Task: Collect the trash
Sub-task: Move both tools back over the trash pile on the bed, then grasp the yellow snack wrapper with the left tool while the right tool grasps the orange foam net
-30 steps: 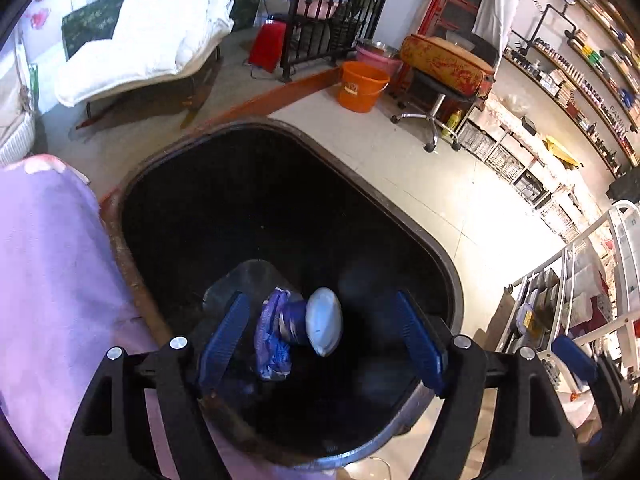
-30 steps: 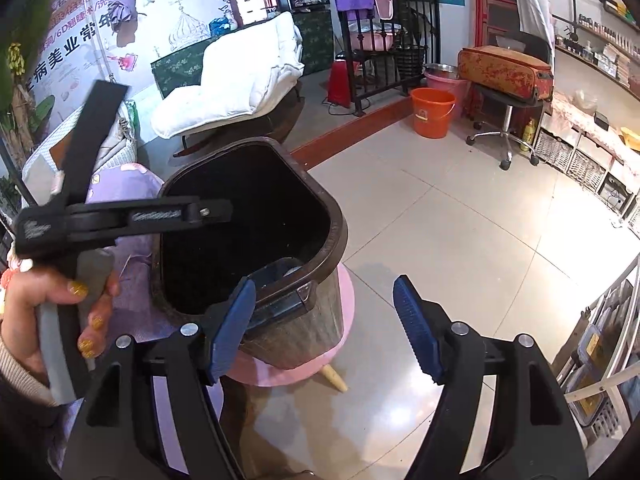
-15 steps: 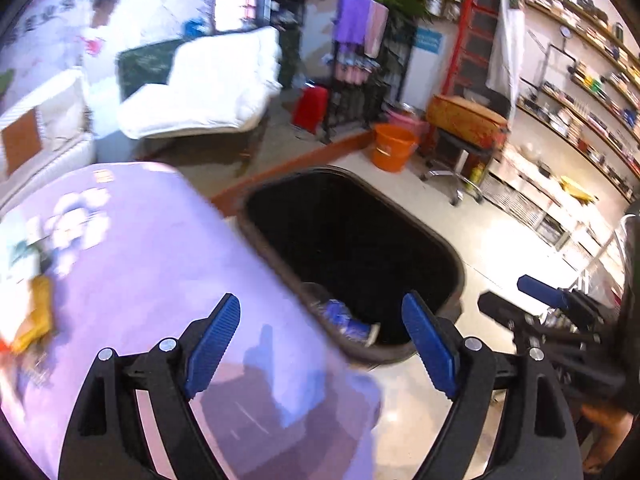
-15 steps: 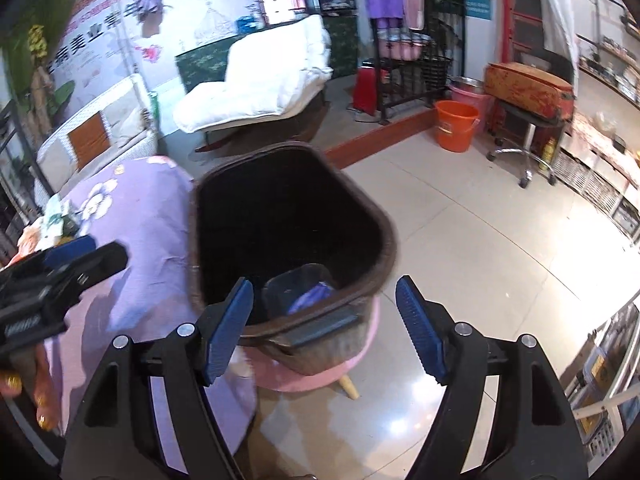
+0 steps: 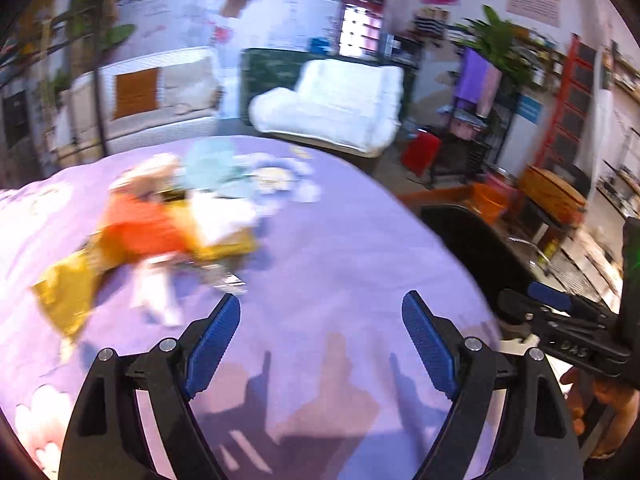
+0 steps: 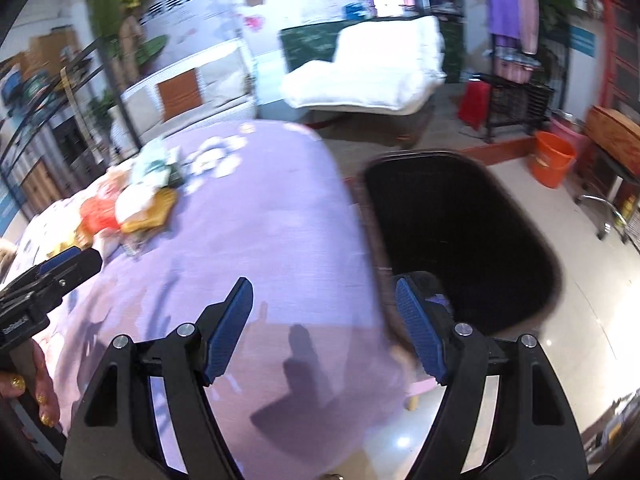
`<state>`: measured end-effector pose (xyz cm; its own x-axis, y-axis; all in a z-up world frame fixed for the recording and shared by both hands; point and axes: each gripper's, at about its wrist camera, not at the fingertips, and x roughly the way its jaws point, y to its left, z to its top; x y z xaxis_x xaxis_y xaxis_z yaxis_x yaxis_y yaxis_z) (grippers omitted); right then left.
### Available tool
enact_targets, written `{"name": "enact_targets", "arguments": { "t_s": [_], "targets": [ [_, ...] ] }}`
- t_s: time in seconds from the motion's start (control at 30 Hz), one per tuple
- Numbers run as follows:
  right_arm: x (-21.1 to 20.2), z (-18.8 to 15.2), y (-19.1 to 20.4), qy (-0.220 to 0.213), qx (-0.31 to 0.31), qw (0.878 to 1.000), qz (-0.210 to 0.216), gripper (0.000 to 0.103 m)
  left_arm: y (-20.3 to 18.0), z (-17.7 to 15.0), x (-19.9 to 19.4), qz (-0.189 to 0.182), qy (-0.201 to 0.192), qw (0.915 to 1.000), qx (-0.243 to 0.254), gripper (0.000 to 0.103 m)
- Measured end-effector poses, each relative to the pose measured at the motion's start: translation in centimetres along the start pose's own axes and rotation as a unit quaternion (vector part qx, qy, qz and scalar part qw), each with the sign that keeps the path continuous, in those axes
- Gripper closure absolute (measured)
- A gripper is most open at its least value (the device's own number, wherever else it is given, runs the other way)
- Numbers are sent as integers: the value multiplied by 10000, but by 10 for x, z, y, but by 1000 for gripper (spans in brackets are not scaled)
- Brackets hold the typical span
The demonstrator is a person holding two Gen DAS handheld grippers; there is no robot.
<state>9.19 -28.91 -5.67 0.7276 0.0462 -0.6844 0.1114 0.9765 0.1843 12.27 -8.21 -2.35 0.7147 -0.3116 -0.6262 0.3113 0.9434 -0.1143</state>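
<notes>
Left gripper [image 5: 321,344]: jaws wide, nothing between the pads; they have just been opening a little further. It is held above bare lilac cloth [image 5: 340,248], pointed at the trash pile [image 5: 160,232].

Right gripper [image 6: 324,328]: jaws also wide and empty, held over the cloth's edge, with the right pad [image 6: 418,332] seen against the rim of the black bin [image 6: 532,236].

Trash location: the pile is clustered on the far-left part of the cloth, well apart from both grippers and from the bin. An orange wrapper [image 5: 140,228], a yellow packet [image 5: 66,296], pale-blue and white scraps [image 5: 208,168] and something small and white [image 5: 154,296] can be made out (motion blur is heavy, so edges cannot be trusted). Some trash is already seen low in the bin [image 6: 438,300].

Orientation: in the left wrist view the pile's long axis is judged to run diagonally, from the yellow packet at lower left up to the pale-blue scraps at upper right. The yellow packet appears elongated along the same diagonal, a corner pointing towards lower left. Individual axes of the other pieces cannot be told.

Risks:
- Cloth could be pinched along with a thin wrapper if the jaws are brought down flat; the soft surface would bunch.
- Overlapping pieces could be dragged or dropped in transit, since they lie stacked.
- A grasp across the packet's long axis is likely to be weak; light film could slip out.
- The two grippers sit close together (each visible in the other's view); a collision is possible if both are sent at the same piece.
</notes>
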Motion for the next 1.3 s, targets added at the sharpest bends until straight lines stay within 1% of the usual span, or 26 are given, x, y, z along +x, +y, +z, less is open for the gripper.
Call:
{"name": "enact_targets", "arguments": {
  "t_s": [0.07, 0.23, 0.3, 0.43, 0.57, 0.67, 0.73, 0.8, 0.83, 0.87, 0.9, 0.93, 0.97, 1.07, 1.2, 1.3],
  "targets": [
    [4, 0, 16, 49, -91, 9998, 185, 29, 14, -2, -5, 211, -14, 9997, -121, 21],
    [13, 4, 59, 147, -413, 9973, 596, 29, 70, -13, -22, 685, -78, 9971, -332, 24],
    [15, 5, 76, 170, -573, 9956, 728, 29, 89, -15, -25, 903, -27, 9949, -440, 30],
    [19, 8, 110, 217, -842, 9916, 958, 29, 139, -22, -27, 1156, 101, 9903, -767, 32],
    [21, 10, 135, 241, -1053, 9879, 1116, 29, 166, -16, -18, 1215, 239, 9886, -856, 33],
    [22, 10, 149, 265, -1198, 9851, 1208, 29, 181, -10, -1, 1120, 487, 9888, -861, 34],
    [22, 10, 158, 281, -1319, 9830, 1247, 29, 190, -9, 12, 975, 666, 9888, -910, 36],
    [23, 10, 167, 306, -1423, 9810, 1284, 29, 194, -9, 20, 955, 749, 9880, -953, 42],
    [22, 10, 169, 310, -1459, 9801, 1306, 29, 196, -8, 24, 874, 787, 9882, -982, 44],
    [23, 10, 171, 312, -1497, 9793, 1325, 29, 197, -8, 26, 792, 824, 9881, -1029, 49],
    [24, 11, 176, 318, -1554, 9781, 1345, 29, 199, -8, 29, 745, 875, 9872, -1110, 57],
    [26, 11, 178, 325, -1584, 9774, 1359, 29, 200, -8, 29, 712, 889, 9866, -1167, 62],
    [27, 11, 180, 332, -1608, 9768, 1378, 29, 200, -8, 28, 668, 879, 9868, -1187, 68],
    [35, 14, 190, 378, -1645, 9745, 1478, 29, 194, -10, 17, 637, 720, 9889, -1137, 81],
    [49, 19, 208, 483, -1721, 9706, 1614, 29, 184, -11, 5, 724, 567, 9903, -1042, 90],
    [58, 24, 219, 520, -1754, 9684, 1696, 29, 182, -14, -5, 663, 426, 9901, -1164, 91]
  ]
}}
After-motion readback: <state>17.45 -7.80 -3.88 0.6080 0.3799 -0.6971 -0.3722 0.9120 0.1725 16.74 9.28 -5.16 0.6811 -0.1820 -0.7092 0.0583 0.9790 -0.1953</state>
